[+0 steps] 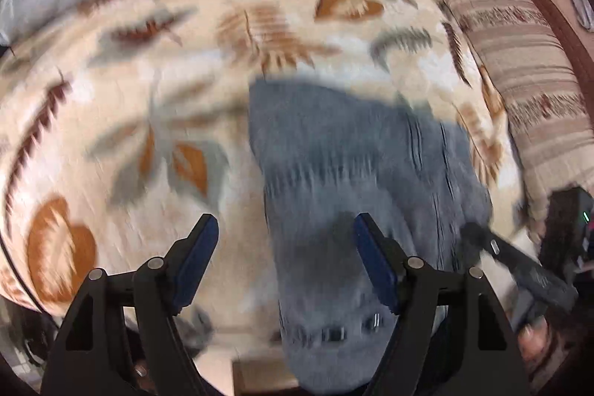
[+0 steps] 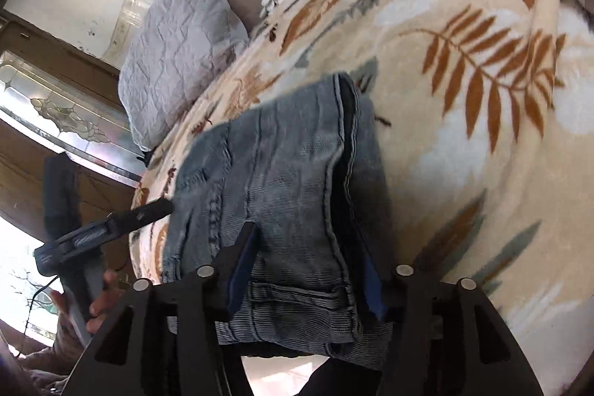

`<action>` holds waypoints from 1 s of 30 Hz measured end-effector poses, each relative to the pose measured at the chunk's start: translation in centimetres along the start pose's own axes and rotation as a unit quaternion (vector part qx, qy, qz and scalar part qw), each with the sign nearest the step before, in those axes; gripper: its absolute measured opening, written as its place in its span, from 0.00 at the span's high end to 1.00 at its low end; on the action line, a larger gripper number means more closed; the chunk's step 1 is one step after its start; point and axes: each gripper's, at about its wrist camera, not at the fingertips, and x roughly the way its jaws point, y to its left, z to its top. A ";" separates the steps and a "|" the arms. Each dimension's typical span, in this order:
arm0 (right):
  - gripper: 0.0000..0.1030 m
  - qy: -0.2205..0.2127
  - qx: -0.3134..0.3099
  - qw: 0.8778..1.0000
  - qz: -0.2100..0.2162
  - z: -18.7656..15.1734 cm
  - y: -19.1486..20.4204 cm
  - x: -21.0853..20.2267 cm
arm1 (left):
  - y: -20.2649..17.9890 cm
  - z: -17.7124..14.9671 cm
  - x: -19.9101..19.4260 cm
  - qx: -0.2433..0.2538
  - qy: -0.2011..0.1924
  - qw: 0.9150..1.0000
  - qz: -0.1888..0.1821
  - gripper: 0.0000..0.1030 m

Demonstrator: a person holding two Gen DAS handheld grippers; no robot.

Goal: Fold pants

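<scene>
**Folded jeans released, next fold to be set up**

While the pants [image 2: 282, 195] lie in a folded stack on the leaf-patterned blanket [image 2: 482, 69], the step in hand is judged to be the release after a fold. The right gripper [image 2: 308, 270] is seen with its jaws standing apart on either side of the waistband end; cloth lies between them, yet the blue pads [image 2: 241, 270] do not appear to press on it, so nothing is taken as clamped. The left gripper [image 1: 286, 262] is held wide apart above the bed, one finger over the blanket and the other over the denim, with nothing gripped; this view is blurred, so fine contact cannot be told.

The pants are found directly ahead of and below both grippers, the hem end lying farther away from the right gripper and the waistband just under it, near the bed's edge.

For a next move, both grippers would probably have to be brought onto one end of the stack, closed on all layers, and carried across toward the other end.

A grey quilted pillow [image 2: 174, 54] is seen beyond and to the left of the right gripper, well apart from the pants. A striped cushion [image 1: 527, 62] lies to the right of the left gripper. Neither is judged to stand in the way; the nearness of the bed's edge is the likelier trouble.
</scene>
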 end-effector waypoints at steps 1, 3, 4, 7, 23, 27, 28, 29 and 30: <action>0.63 0.001 -0.006 1.000 -0.007 -0.1 0.1 0.3 | 0.2 -0.8 0.6 -0.004 0.023 1.000 -0.021 0.26; 0.83 0.013 -0.024 1.000 -0.014 0.0 0.7 0.8 | 0.5 -2.0 1.3 -0.019 0.049 0.997 -0.052 0.26; 0.86 0.012 -0.036 0.999 -0.012 0.0 1.4 0.4 | 0.6 -2.2 1.4 -0.025 0.053 0.996 -0.060 0.26; 0.93 -0.014 -0.086 0.996 -0.026 -0.3 3.5 -1.9 | 0.3 -2.1 1.4 -0.019 0.048 0.997 -0.056 0.26; 0.49 -0.050 -0.002 0.998 -0.025 2.8 -0.9 -2.8 | 2.1 2.8 1.1 -0.049 0.009 0.998 -0.049 0.25; 0.60 -0.036 0.013 0.999 -0.030 5.3 -0.2 0.5 | 0.9 4.3 2.5 -0.054 0.011 0.998 -0.038 0.25; 0.78 -0.040 -0.005 0.999 -0.020 5.8 0.5 0.8 | 0.6 4.3 2.7 -0.048 0.006 0.998 -0.029 0.25; 0.83 -0.041 -0.023 0.998 -0.032 6.0 1.1 1.3 | 0.5 4.4 3.1 -0.042 0.003 0.999 -0.019 0.25; 0.83 -0.034 -0.044 0.997 -0.057 6.2 1.6 2.0 | 0.3 4.4 3.7 -0.033 0.005 0.999 -0.006 0.25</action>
